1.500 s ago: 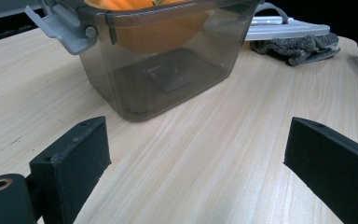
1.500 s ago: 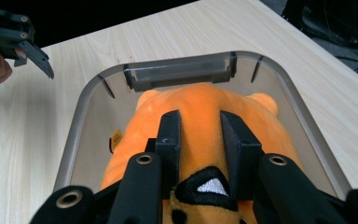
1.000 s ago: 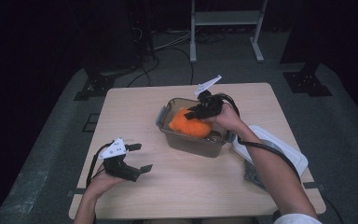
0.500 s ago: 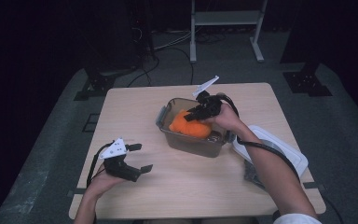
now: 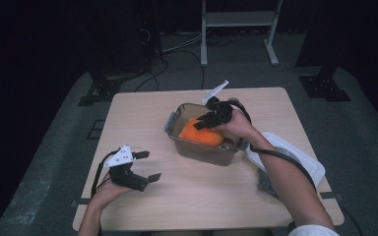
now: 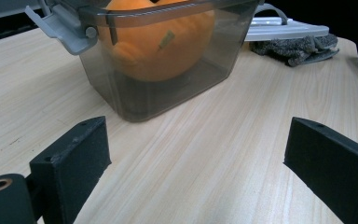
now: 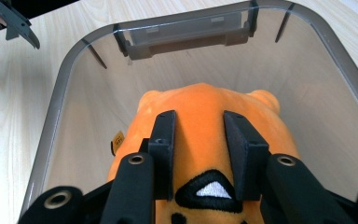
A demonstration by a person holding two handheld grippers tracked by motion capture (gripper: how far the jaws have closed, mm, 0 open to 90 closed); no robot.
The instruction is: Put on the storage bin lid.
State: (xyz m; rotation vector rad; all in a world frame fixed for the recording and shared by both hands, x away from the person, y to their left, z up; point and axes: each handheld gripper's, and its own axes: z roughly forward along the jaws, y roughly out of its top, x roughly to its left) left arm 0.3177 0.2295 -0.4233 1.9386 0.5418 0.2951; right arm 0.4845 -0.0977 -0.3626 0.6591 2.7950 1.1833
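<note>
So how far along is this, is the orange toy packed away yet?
Nearly. The orange plush toy already sits inside the clear grey plastic box, with the right gripper pinching a fold of it. The left gripper waits open near the table edge. Probably left: letting go, then fitting the white lid lying beside the box.

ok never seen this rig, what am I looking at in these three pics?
No robot: a person holds a two-jaw tool in each hand. One picture looks down from above the table; the other two come from cameras riding on the tools. The right tool reaches into a clear plastic container and pinches an orange plush toy. The left tool sits open above bare wood, holding nothing. Right of the container lie its white lid and a grey cloth.
</note>
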